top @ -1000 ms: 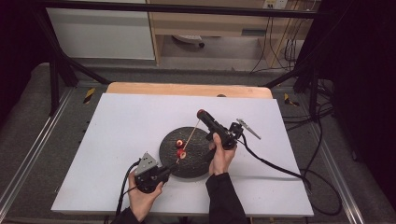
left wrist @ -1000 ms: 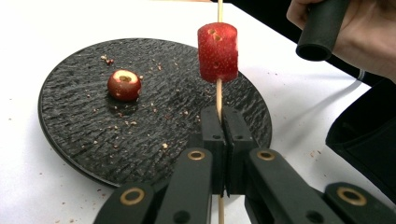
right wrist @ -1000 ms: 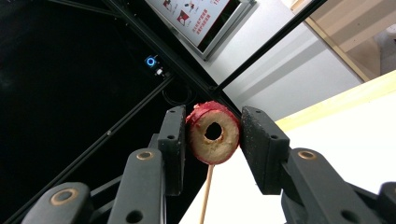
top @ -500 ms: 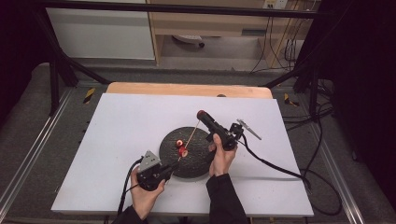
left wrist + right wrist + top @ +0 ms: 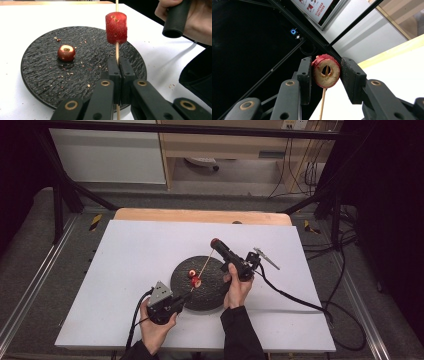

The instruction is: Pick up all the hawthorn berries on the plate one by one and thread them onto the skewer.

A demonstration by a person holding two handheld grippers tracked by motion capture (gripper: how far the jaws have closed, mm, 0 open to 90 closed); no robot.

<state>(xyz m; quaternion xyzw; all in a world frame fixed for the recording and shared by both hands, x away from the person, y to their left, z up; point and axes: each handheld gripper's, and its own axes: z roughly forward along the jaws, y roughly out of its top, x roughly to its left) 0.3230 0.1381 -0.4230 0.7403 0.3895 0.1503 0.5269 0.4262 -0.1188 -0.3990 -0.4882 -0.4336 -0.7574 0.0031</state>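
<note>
A thin wooden skewer (image 5: pixel 116 51) rises from my left gripper (image 5: pixel 117 72), whose jaws are shut on it just over the black round plate (image 5: pixel 37 75). A red fruit piece (image 5: pixel 116 27) is threaded on the skewer above the jaws. A second small red fruit (image 5: pixel 66 53) lies on the plate. My right gripper (image 5: pixel 326 72) is shut on a red cored fruit slice (image 5: pixel 326 71), and the skewer's tip (image 5: pixel 323 96) sits in its hole. In the high view the left gripper (image 5: pixel 189 296) is at the plate's near edge and the right gripper (image 5: pixel 216 242) beyond its far edge.
The plate (image 5: pixel 210 295) sits on a white board (image 5: pixel 125 260) with a wooden table edge (image 5: pixel 200 215) behind. The right gripper's cable (image 5: pixel 290 296) trails across the board to the right. Red crumbs dot the plate. Black frame bars (image 5: pixel 65 185) stand around the table.
</note>
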